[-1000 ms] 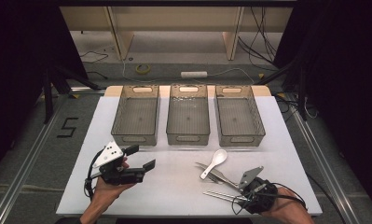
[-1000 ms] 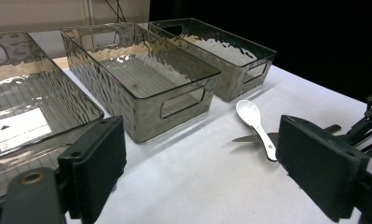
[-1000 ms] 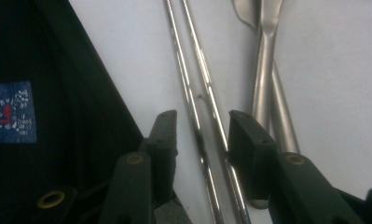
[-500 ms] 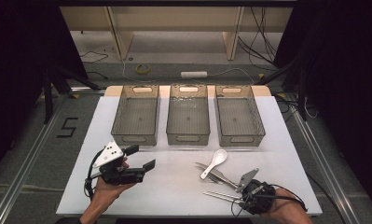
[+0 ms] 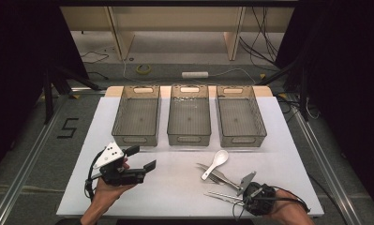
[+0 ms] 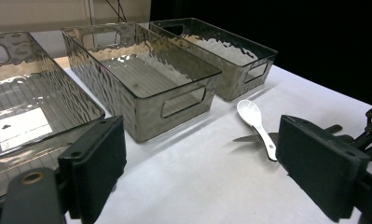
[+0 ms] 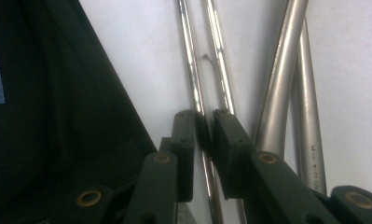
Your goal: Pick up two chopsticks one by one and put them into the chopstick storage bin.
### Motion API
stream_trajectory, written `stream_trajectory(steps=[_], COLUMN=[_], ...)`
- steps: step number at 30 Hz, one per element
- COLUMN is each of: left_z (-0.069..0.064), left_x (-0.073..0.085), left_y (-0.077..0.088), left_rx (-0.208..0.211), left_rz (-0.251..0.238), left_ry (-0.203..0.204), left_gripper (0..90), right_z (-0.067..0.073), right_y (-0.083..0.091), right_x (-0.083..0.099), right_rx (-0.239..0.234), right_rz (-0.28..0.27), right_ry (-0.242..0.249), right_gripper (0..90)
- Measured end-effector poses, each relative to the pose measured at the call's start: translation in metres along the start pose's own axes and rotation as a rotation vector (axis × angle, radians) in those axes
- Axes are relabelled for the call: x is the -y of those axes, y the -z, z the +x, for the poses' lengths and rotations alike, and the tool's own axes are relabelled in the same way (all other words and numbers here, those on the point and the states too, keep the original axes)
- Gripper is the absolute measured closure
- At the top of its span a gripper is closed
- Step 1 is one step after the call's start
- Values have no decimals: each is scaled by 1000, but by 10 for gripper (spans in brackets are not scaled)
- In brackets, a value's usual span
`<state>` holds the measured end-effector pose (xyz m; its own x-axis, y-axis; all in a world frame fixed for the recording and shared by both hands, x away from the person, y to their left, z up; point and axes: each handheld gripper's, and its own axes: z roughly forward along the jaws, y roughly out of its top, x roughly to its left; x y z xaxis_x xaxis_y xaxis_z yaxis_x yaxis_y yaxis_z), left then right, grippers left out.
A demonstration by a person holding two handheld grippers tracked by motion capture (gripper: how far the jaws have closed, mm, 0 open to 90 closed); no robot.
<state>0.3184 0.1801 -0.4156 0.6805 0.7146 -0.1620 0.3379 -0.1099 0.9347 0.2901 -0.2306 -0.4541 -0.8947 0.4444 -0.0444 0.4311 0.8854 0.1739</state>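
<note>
High view, worktop: the white worktop carries three clear plastic bins in a row at the far side, all empty.
High view, cutlery: a white ceramic spoon, a fork and a pair of metal chopsticks lie together near the front right.
High view, right gripper: the right gripper sits low over the chopsticks' near end.
High view, left gripper: the left gripper hovers above bare worktop at front left, well apart from the cutlery.
Left gripper view, jaws: wide apart with nothing between them; the spoon lies beyond on the worktop.
Right gripper view, jaws: they have just been closing and now pinch one thin chopstick; its twin runs just beside it, outside the grip.
Right gripper view, neighbours: two thicker steel handles lie alongside.
Handling: the chopstick looks light, stiff and slick, so it may roll or pivot; a hold nearer mid-length would likely balance better.
</note>
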Motion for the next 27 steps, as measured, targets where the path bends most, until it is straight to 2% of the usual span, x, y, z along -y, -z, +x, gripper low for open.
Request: stream_trajectory(steps=[18,24,25,27], left_z=[0,-1,-2,-3], left_x=[0,0,0,0], left_y=[0,-2,-3,-5], left_rx=[-1,5,22,34], left_rz=[5,11,21,32], left_ry=[-6,-5,-5,-7], left_gripper=[155,155,155,155], right_z=[2,4,3,3], right_y=[0,8,14,17], right_x=[-6,-7,-9,-11], right_rx=[-10,-2,4,10], right_rz=[49,18,-8,-12], right_ry=[98,116,131,131], right_gripper=[862,863,864,864])
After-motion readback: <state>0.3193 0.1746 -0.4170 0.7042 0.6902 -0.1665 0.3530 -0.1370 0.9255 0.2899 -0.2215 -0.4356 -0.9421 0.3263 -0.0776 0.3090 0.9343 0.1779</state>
